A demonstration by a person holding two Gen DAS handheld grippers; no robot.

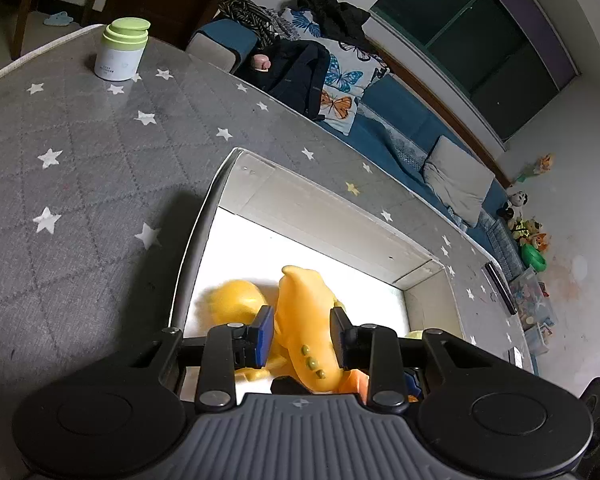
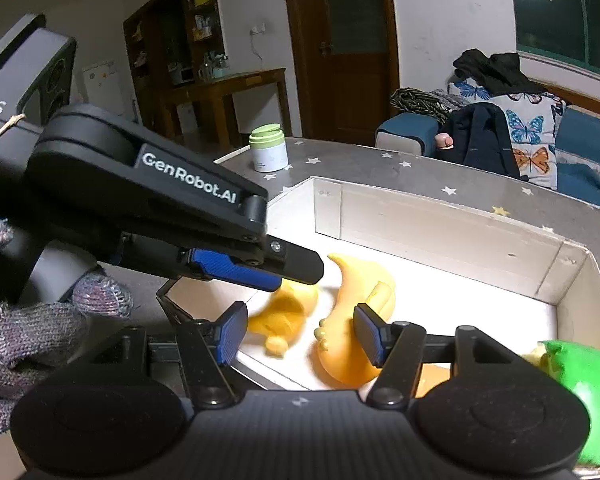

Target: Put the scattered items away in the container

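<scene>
Mid-drop over the white box on the starred tabletop: left claw released around orange dolphin toy lying inside, right claw released and empty; next, withdrawing for green-lidded jar.

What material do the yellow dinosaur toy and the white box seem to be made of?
The yellow dinosaur toy looks like soft rubber or vinyl: smooth, one colour, rounded moulded shapes with a dull sheen. The white box is probably cardboard: thin flat walls, matte and a little scuffed, with folded flaps at the corners. Neither can be confirmed by look alone.
</scene>
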